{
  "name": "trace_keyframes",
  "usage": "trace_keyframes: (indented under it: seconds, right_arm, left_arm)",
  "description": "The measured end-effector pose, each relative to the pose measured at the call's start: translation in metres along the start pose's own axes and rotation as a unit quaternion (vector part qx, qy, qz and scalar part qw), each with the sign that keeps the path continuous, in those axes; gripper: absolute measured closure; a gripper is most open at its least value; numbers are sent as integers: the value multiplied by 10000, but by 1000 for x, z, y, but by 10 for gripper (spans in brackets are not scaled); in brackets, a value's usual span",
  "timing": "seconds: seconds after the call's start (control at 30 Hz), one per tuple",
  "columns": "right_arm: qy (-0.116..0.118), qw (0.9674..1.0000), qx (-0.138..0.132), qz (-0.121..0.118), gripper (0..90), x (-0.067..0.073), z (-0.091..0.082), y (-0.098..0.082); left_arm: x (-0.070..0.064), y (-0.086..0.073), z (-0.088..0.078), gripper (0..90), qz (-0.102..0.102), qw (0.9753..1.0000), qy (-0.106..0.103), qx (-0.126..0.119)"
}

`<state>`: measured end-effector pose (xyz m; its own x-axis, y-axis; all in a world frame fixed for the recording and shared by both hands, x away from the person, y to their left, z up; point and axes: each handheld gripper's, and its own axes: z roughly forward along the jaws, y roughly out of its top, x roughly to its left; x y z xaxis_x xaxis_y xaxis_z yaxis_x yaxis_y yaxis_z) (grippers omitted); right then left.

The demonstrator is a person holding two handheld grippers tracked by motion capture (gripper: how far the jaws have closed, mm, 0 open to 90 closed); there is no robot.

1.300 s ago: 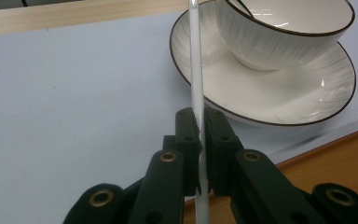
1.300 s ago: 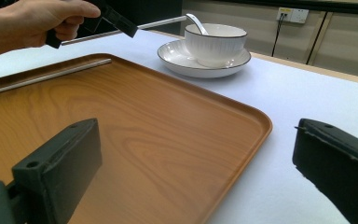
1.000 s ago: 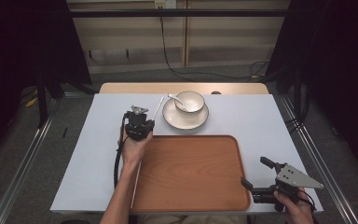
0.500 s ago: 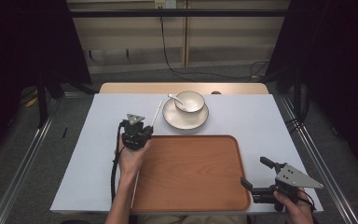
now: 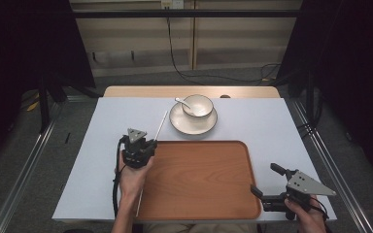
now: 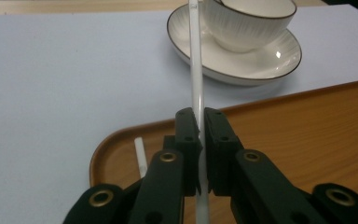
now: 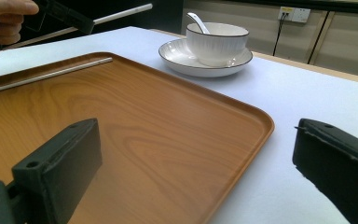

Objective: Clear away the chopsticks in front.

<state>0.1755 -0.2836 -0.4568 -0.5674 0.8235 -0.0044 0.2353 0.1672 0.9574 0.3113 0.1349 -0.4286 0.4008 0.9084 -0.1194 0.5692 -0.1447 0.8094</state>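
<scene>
White chopstick [image 6: 196,70] clamped between the jaws of the left gripper [image 6: 199,135], pads pressed on it from both sides. The stick runs on past the jaws toward the saucer [image 6: 261,65], tip up near the bowl [image 6: 249,21] as seen from the left gripper view; its rear end passes back under the gripper body. From the high view the same chopstick [image 5: 159,127] slants over the white table cover [image 5: 102,141], just above the far left corner of the wooden tray [image 5: 199,179], with the left gripper [image 5: 137,148] over that corner and the left hand [image 5: 133,177] behind it. A second white chopstick [image 7: 46,76] lies flat inside the tray along its left edge; its end shows beside the left jaw in the left gripper view [image 6: 140,154]. Bowl sits on the saucer [image 5: 193,121] beyond the tray's far edge, near but apart from it, a white spoon [image 5: 182,102] resting in the bowl with its handle leaning out to the left. Right gripper [image 5: 267,191] sits low at the tray's near right corner, jaws spread wide with nothing between them, held in the right hand [image 5: 306,218] at the table's near edge.
</scene>
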Motion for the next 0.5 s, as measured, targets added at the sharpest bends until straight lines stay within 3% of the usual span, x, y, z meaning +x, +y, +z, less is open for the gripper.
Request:
trace_keyframes:
  seconds: [0.27, 0.37, 0.5]
  right_arm:
    - [-4, 10000, -21, -13, 8, 0, 0, 0]
    - [-10, 10000, -4, 2, 8, 0, 0, 0]
    - [-6, 10000, -17, -5, 8, 0, 0, 0]
  left_arm:
    - [-4, -14, -8, 853, -161, 9998, 42, 52]
    - [-5, -16, -11, 853, -228, 9997, -33, 93]
    - [-7, -22, -12, 853, -352, 9991, 154, 159]
